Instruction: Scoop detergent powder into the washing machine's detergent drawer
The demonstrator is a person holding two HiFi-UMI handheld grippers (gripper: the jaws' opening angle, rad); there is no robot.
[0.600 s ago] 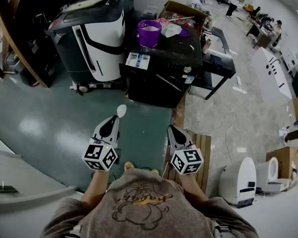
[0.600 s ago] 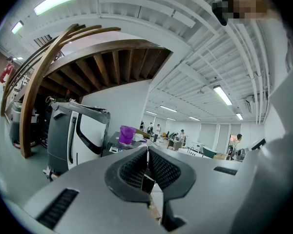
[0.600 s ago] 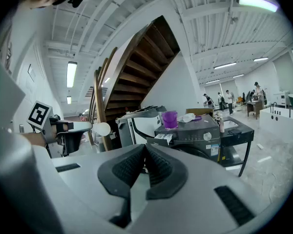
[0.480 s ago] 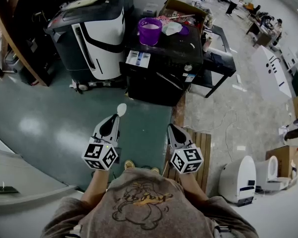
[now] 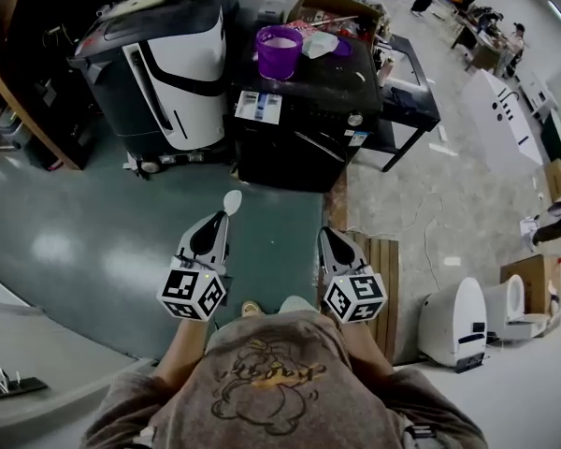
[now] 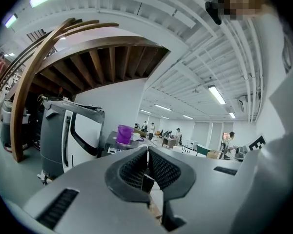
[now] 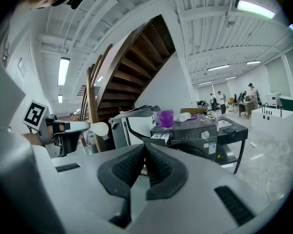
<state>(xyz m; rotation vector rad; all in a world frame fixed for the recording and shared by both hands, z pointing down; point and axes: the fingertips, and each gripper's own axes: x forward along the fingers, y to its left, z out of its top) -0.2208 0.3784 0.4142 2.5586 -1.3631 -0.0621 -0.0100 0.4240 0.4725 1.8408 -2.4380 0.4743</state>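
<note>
the left tool (image 5: pixel 219 221) pinched a white spoon (image 5: pixel 232 200); the right tool (image 5: pixel 326 237) was shut, empty. the purple cup (image 5: pixel 279 50) and drawer (image 5: pixel 259 108) stood well ahead. i reckoned so thin a grip could let the loaded spoon twist and spill.

No lettering seems legible from these views.

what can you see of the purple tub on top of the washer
The purple tub is a round, see-through, plastic-looking container, open-topped, tapering a little toward its base, with a pale whitish fill inside. It stands upright near the back left of the dark washing machine top, behind the open detergent drawer, with a white crumpled thing close beside it. Nothing grips it.
</note>
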